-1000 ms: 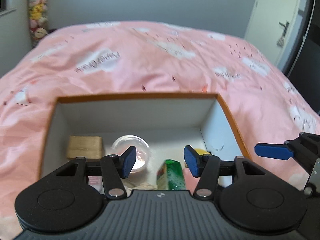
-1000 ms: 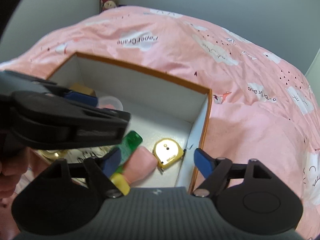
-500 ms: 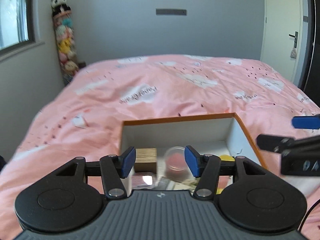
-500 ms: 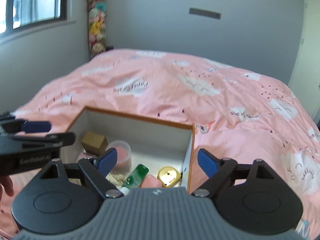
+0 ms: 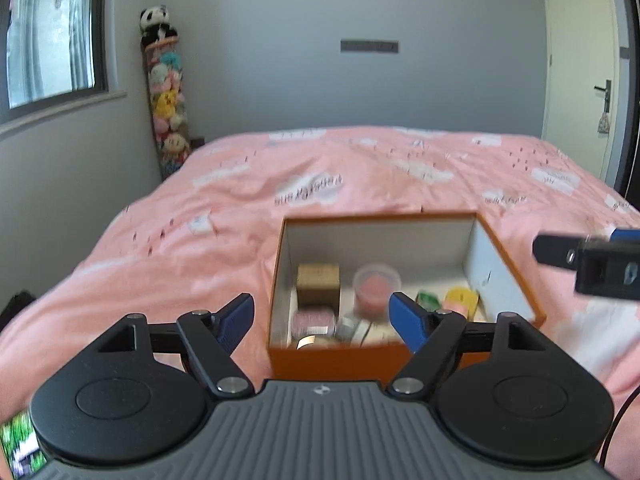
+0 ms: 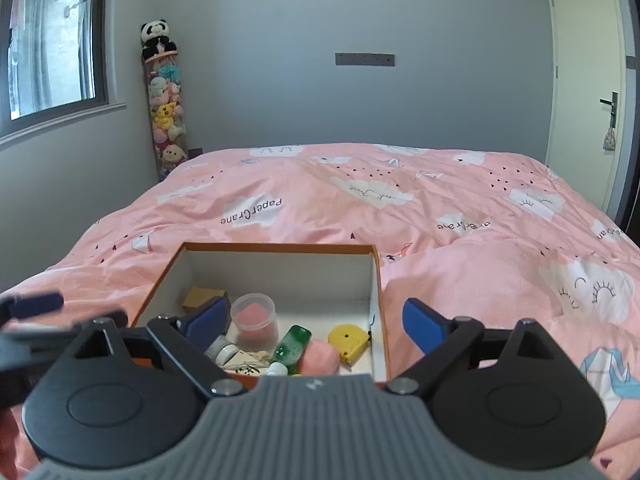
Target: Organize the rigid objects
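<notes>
Inspecting the scene, an orange box (image 6: 379, 304) is found resting on the soft pink bed (image 6: 460, 264), with both tools held back from it and above its near wall. The left gripper (image 5: 321, 318) is spread wide and nothing is held between its fingers (image 5: 236, 316); the right gripper (image 6: 316, 322) is likewise wide open and empty.

The rigid objects are all seen inside the box: a tan block (image 5: 318, 288) at the far left corner, a clear cup with pink contents (image 6: 255, 317) beside it, a green bottle (image 6: 290, 346), a pink item (image 6: 318, 358) touching the bottle, and a yellow tape measure (image 6: 348, 340) close to the right wall. Smaller items near the front wall are blurred or hidden by the tools and cannot be identified.

Risks are judged as follows:

- The box stands on bedding, not a firm surface; any push on a wall could tilt or slide it and disturb the contents.
- The items are packed closely, so a descending finger could strike a neighbour, especially between bottle, pink item and tape measure.
- The cup could be tipped if caught at its rim.
- The grippers are close to one another over a narrow opening, so a collision is possible if both are lowered together.
- The left view is blurred, so positions judged from it are less reliable.
</notes>
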### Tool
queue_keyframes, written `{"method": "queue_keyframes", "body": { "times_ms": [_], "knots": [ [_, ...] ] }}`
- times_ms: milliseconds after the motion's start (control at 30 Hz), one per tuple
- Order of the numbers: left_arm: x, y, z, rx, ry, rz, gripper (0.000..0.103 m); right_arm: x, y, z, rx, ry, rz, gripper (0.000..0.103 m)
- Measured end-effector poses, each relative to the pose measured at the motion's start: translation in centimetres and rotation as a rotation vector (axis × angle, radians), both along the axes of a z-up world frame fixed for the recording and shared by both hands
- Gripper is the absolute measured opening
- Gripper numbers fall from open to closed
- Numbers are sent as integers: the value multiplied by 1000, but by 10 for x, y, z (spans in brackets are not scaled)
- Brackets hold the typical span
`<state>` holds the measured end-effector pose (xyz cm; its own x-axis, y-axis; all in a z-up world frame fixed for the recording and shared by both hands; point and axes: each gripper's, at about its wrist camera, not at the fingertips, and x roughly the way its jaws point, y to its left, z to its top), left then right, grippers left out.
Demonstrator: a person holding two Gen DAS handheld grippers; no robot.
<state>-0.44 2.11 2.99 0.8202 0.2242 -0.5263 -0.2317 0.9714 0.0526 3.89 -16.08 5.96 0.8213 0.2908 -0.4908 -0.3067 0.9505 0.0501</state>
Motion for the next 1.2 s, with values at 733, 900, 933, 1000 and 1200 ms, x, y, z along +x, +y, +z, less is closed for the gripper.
{"method": "queue_keyframes", "body": {
  "times_ms": [733, 900, 933, 1000, 1200],
  "knots": [
    [3, -13, -38, -3, 127, 39, 92, 12, -8, -62, -27, 200, -50, 98],
    [5, -17, -39, 12, 136, 27, 92, 17, -9, -67, -26, 225, -54, 98],
    [5, -17, -40, 13, 140, 25, 92, 17, -9, -67, -28, 225, -55, 98],
    [6, -18, -40, 14, 146, 19, 92, 17, -9, -68, -27, 222, -54, 98],
    [8, -17, -40, 12, 159, 22, 92, 17, -8, -67, -29, 222, -55, 98]
  ]
}}
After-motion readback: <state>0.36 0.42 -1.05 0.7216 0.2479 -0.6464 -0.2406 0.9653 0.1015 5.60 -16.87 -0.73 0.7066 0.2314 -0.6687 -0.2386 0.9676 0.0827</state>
